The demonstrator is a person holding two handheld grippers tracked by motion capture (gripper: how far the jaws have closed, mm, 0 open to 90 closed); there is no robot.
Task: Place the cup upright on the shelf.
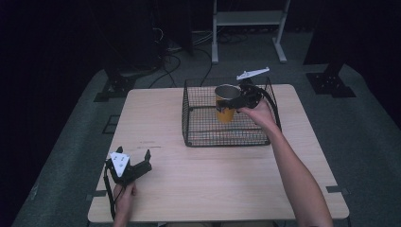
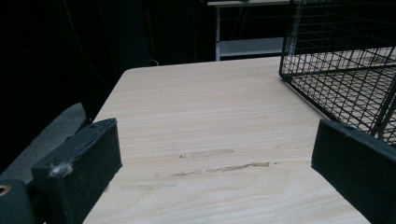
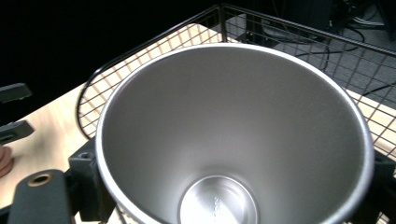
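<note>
A yellow cup (image 1: 226, 106) with a bare steel inside (image 3: 233, 140) stands upright within the black wire basket (image 1: 222, 138). My right gripper (image 1: 238, 99) is shut on the cup near its rim, with its jaws on either side (image 3: 236, 186). I cannot tell whether the cup's base touches the basket floor. My left gripper (image 1: 134, 152) rests at the table's near left, open, with only bare wood between its jaws (image 2: 215, 163). The basket's corner (image 2: 336, 60) lies ahead of it to the right.
The light wooden table (image 1: 213, 179) has faint scuff marks (image 2: 219, 168) near my left gripper. Beyond the far edge stand a white metal rack (image 1: 248, 19), floor cables (image 1: 175, 59) and dark stand bases (image 1: 113, 87).
</note>
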